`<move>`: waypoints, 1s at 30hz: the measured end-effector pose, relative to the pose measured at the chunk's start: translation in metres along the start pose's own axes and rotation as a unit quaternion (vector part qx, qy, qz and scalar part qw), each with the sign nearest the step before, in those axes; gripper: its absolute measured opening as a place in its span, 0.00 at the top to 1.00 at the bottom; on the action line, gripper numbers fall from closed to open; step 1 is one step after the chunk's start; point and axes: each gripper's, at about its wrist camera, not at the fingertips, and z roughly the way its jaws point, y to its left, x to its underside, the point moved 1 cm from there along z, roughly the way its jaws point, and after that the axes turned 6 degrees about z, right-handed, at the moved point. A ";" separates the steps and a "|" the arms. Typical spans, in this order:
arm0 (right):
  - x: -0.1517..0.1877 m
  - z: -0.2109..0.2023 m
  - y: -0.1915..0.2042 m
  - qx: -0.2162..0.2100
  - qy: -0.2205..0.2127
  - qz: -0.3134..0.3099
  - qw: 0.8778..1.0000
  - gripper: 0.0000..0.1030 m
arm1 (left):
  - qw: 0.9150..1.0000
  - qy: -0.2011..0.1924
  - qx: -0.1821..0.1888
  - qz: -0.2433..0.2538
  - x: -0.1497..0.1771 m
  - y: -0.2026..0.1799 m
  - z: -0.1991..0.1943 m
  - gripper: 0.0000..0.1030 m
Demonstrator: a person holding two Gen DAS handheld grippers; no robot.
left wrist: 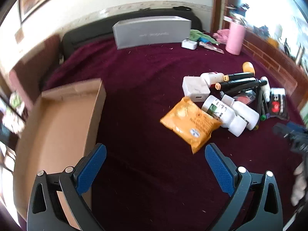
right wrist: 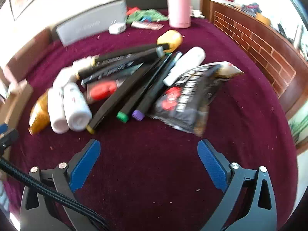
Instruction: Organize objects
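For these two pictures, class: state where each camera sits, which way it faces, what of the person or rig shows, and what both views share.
Left wrist: on the left gripper, tilted down at the cardboard box and orange packet; open blue fingers, a hand at the right edge.
Right wrist: on the right gripper, tilted down at the markers and black packet; open fingers, braided cable.
Shared: the pile, grey box, pink bottle.

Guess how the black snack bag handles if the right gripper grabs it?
The black snack bag is probably floppy: its foil looks crinkled and puffed, so it may sag or crumple between the pads. Likely light for its size. The glossy film could slip. The right gripper is open, short of it.
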 end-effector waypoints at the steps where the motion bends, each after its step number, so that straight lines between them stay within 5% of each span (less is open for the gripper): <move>1: 0.000 -0.003 -0.004 -0.007 -0.008 0.011 1.000 0.01 | 1.000 -0.001 -0.004 0.006 -0.004 -0.002 0.004 0.02; 8: -0.004 -0.015 -0.009 -0.027 -0.066 0.035 0.997 0.01 | 0.999 0.013 0.009 -0.044 -0.021 -0.011 0.033 0.03; 18: 0.005 -0.019 -0.016 -0.049 -0.078 0.038 0.995 0.01 | 0.998 0.028 0.014 -0.054 -0.027 -0.025 0.045 0.03; 21: 0.005 -0.019 -0.016 -0.052 -0.076 0.041 0.995 0.01 | 0.996 0.033 0.038 -0.068 -0.025 -0.022 0.044 0.15; 23: 0.005 -0.020 -0.016 -0.052 -0.078 0.041 0.995 0.01 | 0.994 0.033 0.063 -0.089 -0.022 -0.020 0.041 0.36; 25: 0.005 -0.020 -0.015 -0.052 -0.077 0.040 0.995 0.01 | 0.992 0.030 0.071 -0.103 -0.020 -0.019 0.036 0.44; 30: 0.005 -0.020 -0.015 -0.053 -0.070 0.040 0.995 0.01 | 0.990 0.032 0.064 -0.122 -0.020 -0.013 0.035 0.43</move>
